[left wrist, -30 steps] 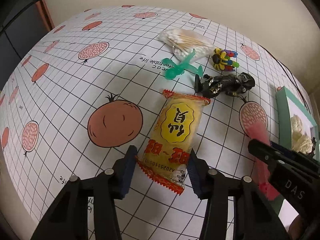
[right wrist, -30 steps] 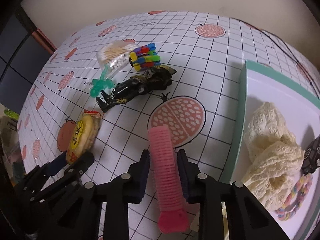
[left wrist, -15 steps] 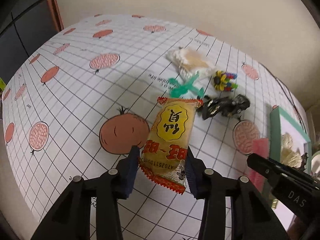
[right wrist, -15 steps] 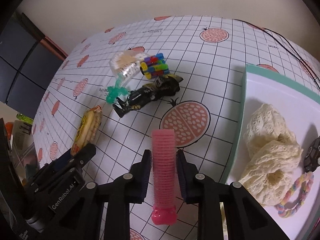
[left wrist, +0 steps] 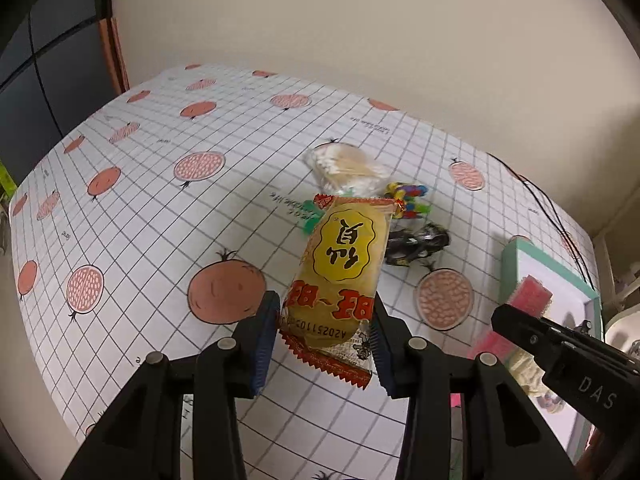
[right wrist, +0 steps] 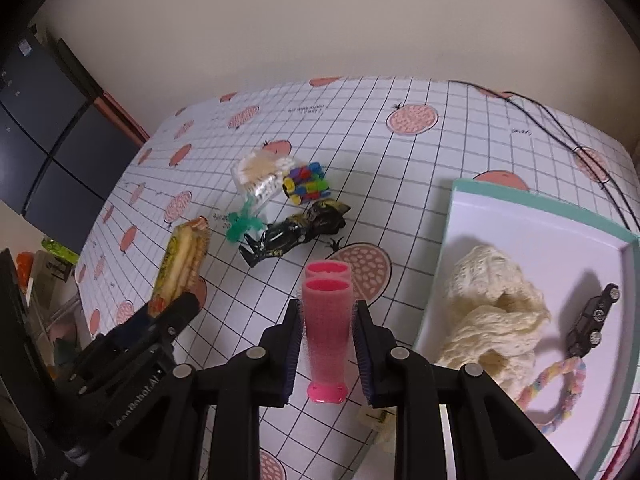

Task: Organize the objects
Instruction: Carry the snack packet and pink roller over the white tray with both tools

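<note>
My left gripper (left wrist: 324,336) is shut on a yellow snack packet (left wrist: 340,272) with red edges, held above the table. The same snack packet (right wrist: 182,262) shows edge-on at the left of the right wrist view. My right gripper (right wrist: 326,354) is shut on a pink hair roller (right wrist: 326,328), also lifted off the cloth. The pink hair roller (left wrist: 528,294) appears at the right of the left wrist view. A white tray with a teal rim (right wrist: 536,216) lies to the right and holds a cream lace cloth (right wrist: 492,304), a small dark toy car (right wrist: 594,320) and a pastel braided ring (right wrist: 560,392).
On the pomegranate-print cloth (right wrist: 400,160) lie a bag of cotton swabs (right wrist: 260,172), a multicoloured block toy (right wrist: 306,186), a green plastic piece (right wrist: 240,226) and a black figure (right wrist: 296,230). A black cable (right wrist: 560,120) runs at the back right. A wall stands behind.
Both grippers have risen and pulled back from the table, each carrying its object. The snack packet left the cloth; the items on the table look smaller and farther.
</note>
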`<move>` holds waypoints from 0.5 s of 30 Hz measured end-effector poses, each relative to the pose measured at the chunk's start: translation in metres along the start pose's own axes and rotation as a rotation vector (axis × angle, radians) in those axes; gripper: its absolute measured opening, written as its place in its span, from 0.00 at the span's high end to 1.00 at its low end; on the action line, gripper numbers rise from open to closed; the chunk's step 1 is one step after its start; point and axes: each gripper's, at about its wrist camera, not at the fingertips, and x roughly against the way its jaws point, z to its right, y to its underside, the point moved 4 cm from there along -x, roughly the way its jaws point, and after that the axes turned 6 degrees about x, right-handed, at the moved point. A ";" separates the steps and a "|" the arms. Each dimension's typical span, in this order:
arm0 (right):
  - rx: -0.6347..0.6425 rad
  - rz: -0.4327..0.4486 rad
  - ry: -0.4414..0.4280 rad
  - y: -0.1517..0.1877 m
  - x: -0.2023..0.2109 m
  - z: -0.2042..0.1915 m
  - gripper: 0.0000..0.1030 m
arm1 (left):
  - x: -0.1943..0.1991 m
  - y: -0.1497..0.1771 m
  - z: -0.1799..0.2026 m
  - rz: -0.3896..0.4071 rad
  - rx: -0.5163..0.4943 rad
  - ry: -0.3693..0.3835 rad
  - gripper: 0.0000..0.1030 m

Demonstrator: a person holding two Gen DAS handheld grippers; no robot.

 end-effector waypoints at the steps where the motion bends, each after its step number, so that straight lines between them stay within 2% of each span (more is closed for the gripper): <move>1: -0.001 0.007 -0.001 0.000 0.002 0.001 0.74 | 0.002 0.001 0.004 0.005 -0.004 0.006 0.57; 9: -0.028 0.080 0.004 -0.004 0.038 0.025 0.74 | 0.019 0.006 0.036 0.042 -0.038 0.049 0.57; 15: -0.070 0.134 0.009 -0.007 0.066 0.052 0.74 | 0.030 0.013 0.060 0.038 -0.055 0.110 0.57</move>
